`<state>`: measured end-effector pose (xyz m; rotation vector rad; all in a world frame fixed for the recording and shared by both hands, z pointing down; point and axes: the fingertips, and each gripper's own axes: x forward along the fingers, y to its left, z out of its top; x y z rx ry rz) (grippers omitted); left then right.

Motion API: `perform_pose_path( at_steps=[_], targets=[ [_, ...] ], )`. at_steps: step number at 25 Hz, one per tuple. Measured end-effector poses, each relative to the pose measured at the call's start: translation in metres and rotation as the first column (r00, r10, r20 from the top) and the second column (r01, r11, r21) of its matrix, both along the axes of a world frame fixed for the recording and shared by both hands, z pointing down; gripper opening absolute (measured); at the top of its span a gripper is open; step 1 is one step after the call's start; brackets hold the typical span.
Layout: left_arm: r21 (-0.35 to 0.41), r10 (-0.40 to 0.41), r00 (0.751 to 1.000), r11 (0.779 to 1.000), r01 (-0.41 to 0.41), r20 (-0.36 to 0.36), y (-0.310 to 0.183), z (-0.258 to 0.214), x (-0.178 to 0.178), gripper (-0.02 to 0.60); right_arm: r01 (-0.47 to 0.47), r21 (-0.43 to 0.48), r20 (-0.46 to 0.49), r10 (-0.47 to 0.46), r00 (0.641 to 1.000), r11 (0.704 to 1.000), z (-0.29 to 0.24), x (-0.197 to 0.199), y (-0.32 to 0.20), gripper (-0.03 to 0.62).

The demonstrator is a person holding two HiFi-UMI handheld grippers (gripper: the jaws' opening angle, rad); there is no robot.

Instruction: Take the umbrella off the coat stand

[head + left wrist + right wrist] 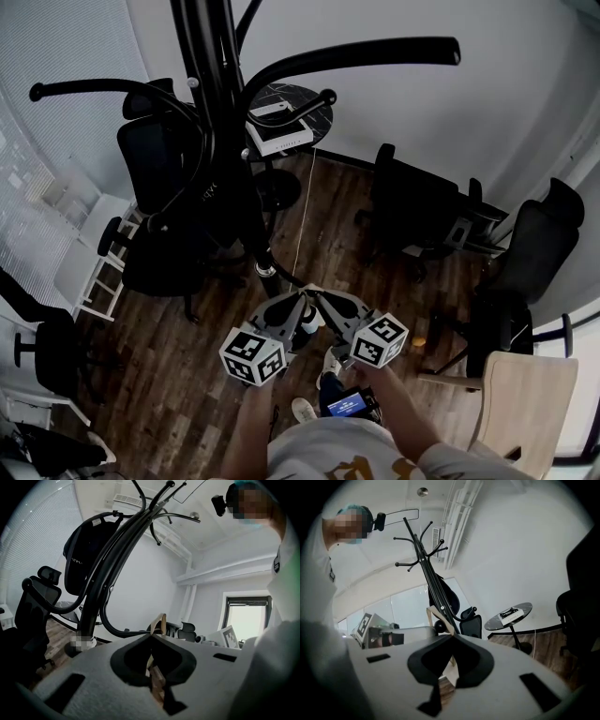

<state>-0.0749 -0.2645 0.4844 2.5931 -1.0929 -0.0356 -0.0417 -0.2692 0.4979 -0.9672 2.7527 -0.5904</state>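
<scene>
Umbrella (251, 234), black and rolled up, hangs close along the pole of the black coat stand (356, 52). Its narrow end, ringed in silver, points down toward the wood floor (187, 394). It is ahead of both tools and touched by neither. A black bag (82, 550) hangs on the same stand and carries a short line of white lettering, too small to read. Each tool bears a cube of black-and-white square markers with no words on them. Near the person's body in the head view a small device (347, 405) shows a lit blue screen whose print cannot be made out. A white box (278, 131) lies on a round dark table (314, 112) beyond the stand, and any print on it is too small to read. The left gripper (296, 302) has its jaws pressed together at the tip with nothing between them. In its own view they meet in front of the stand's curved black tubes (136, 527), with a tan rubber band (159, 623) showing above the tip. The right gripper (321, 300) is likewise clenched and empty. Its view looks past the closed tip to the stand (423, 550) standing well off against a white wall. In the head view the two tools sit side by side, tips nearly touching, low and in front of the person.
</scene>
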Motion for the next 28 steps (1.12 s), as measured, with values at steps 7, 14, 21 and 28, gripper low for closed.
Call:
perform_pose_path(
  at_steps=[7,14,21,28],
  targets=[
    [0.011,0.012,1.0,1.0,-0.013,0.021,0.008,-0.005,0.006,0.02,-0.006,0.01,0.002,0.006,1.0,1.0,-0.003,0.007,0.008,0.014],
    [0.011,0.019,1.0,1.0,-0.019,-0.004,0.023,-0.011,0.006,0.02,-0.018,0.021,0.011,0.018,1.0,1.0,-0.01,0.007,0.024,0.014],
    [-0.005,0.023,0.998,1.0,-0.023,-0.058,0.044,-0.011,0.002,0.02,-0.041,0.018,0.024,0.041,0.999,0.999,-0.011,0.005,0.047,0.014],
    [-0.025,0.045,0.995,0.999,-0.047,-0.094,0.066,-0.005,0.001,0.02,-0.076,-0.003,0.038,0.076,0.996,0.997,-0.005,0.007,0.074,0.014]
  ],
)
